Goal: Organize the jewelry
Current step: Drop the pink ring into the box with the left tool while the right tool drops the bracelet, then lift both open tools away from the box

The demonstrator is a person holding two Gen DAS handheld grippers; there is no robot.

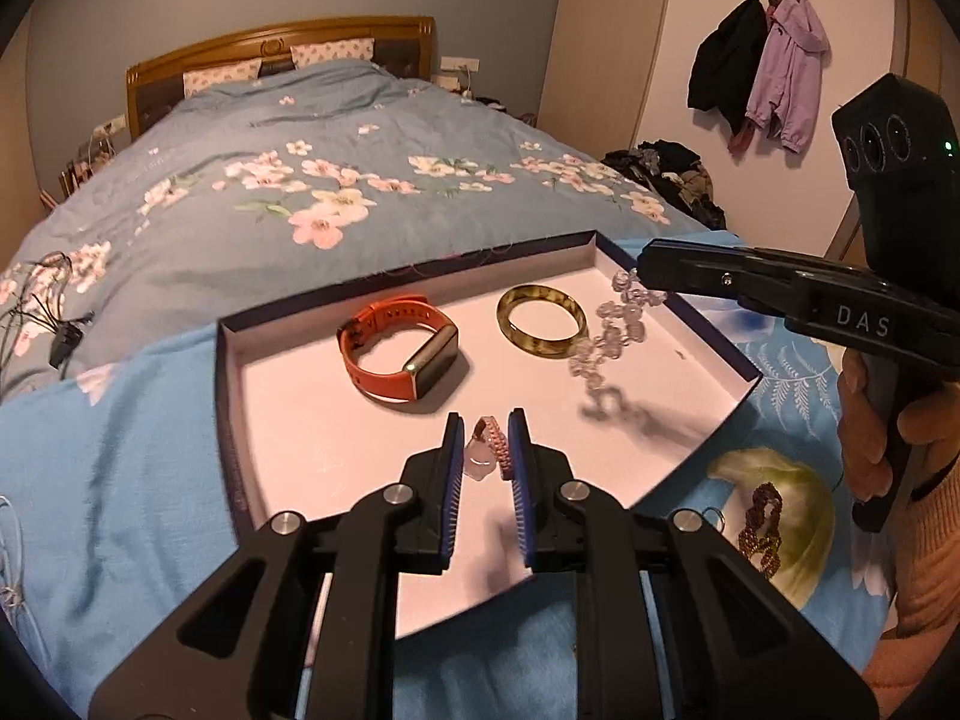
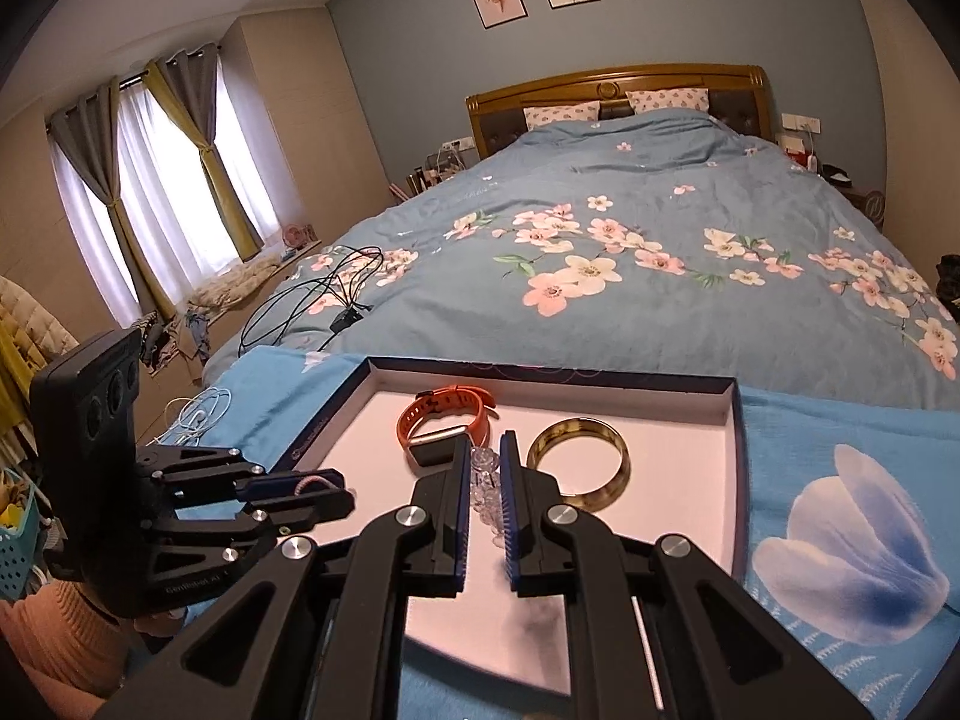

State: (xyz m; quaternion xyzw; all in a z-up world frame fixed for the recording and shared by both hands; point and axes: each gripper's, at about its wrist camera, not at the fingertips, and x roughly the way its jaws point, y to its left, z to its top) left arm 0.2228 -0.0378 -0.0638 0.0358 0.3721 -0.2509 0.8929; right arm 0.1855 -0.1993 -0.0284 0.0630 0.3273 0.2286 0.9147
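A shallow white tray (image 1: 288,420) (image 2: 678,546) with dark rims lies on the blue bedspread. In it rest an orange smartwatch (image 1: 399,354) (image 2: 447,420) and a yellow-brown bangle (image 1: 542,320) (image 2: 581,462). My left gripper (image 1: 487,426) (image 2: 327,483) hovers over the tray's near part, shut on a pink braided bracelet with a clear pendant (image 1: 489,450). My right gripper (image 2: 485,450) (image 1: 645,267) is shut on a clear bead bracelet (image 1: 612,336) (image 2: 487,483), which dangles above the tray's right side.
A pale green dish (image 1: 798,516) holding a brown beaded piece (image 1: 761,525) sits right of the tray, by the person's hand (image 1: 870,420). Black cables (image 2: 318,294) and white cord (image 2: 195,414) lie on the bed at left. Coats (image 1: 762,60) hang on the wall.
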